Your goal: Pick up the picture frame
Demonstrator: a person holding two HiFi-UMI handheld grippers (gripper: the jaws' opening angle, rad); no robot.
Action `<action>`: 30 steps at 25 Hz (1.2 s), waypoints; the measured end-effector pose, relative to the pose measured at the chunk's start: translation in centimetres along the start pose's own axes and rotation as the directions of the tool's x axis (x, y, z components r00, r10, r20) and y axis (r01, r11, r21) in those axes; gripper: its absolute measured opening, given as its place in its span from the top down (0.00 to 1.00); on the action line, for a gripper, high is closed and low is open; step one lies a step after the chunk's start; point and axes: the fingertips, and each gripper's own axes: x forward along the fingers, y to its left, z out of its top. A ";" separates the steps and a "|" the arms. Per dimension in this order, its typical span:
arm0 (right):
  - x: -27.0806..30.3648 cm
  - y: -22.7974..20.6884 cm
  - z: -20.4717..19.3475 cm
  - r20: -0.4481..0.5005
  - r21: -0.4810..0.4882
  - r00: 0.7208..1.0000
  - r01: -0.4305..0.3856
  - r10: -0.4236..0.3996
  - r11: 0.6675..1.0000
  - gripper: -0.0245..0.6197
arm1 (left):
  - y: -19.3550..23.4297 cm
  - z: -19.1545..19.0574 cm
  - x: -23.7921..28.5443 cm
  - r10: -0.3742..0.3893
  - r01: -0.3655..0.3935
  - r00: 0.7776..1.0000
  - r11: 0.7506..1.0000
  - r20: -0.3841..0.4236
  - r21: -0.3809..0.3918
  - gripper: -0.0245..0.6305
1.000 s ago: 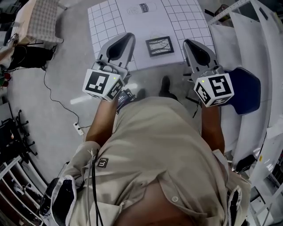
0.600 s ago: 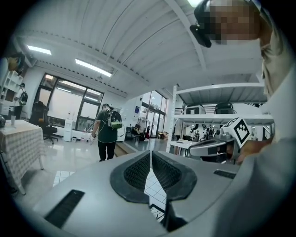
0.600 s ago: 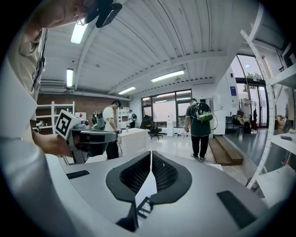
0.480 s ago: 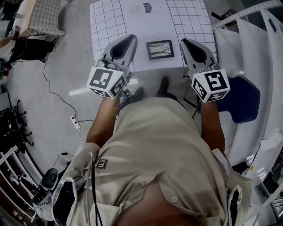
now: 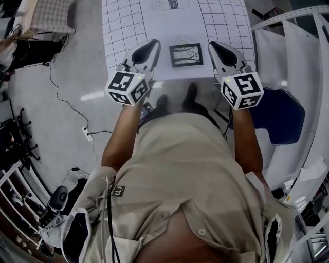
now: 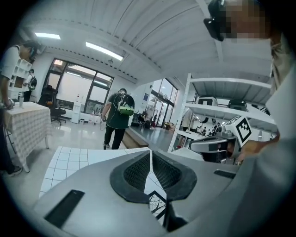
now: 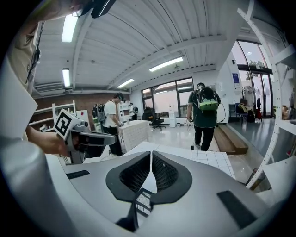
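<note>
- Frame [image 5: 186,54] lies flat on the tabletop [image 5: 123,23], close to its near edge and about midway along it, with a dark border around a pale branch drawing.
- It looks light and stiff. Whether it is glazed I cannot tell, so I would treat the face as fragile and likely slick.
- Lying flat, it offers little for jaws to get under. The best hold is probably across one border rail at a side edge, or the frame could be slid out over the near edge to free its underside.
- Left gripper [image 5: 150,46] hovers just left of the frame and right gripper [image 5: 215,46] just right of it, neither touching it.
- Each gripper's own view shows the jaws pressed together at the tips with nothing between them. They would have to part before any grasp.
- Nothing else stands on the tabletop near the frame, only printed grid squares [image 5: 117,31] and a faint outline [image 5: 164,5] towards the far edge.
- Off the tabletop, a blue chair [image 5: 280,110] sits to the right and a cable [image 5: 64,97] trails over the floor on the left, both well clear.
</note>
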 end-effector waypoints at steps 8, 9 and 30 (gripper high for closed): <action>2.7 -2.1 -3.6 -0.062 0.037 0.998 -0.022 0.024 0.999 0.92 | 1.8 -4.7 2.7 0.037 -0.043 0.995 0.997 -0.096 -0.058 0.92; 3.0 -2.3 -4.1 -0.072 0.039 0.997 -0.024 0.027 0.999 0.92 | 2.0 -5.3 2.9 0.041 -0.049 0.993 0.997 -0.107 -0.066 0.92; 8.6 -4.8 -15.5 -0.254 0.113 0.963 -0.063 0.090 0.992 0.92 | 5.1 -17.3 7.0 0.085 -0.147 0.945 0.973 -0.315 -0.178 0.92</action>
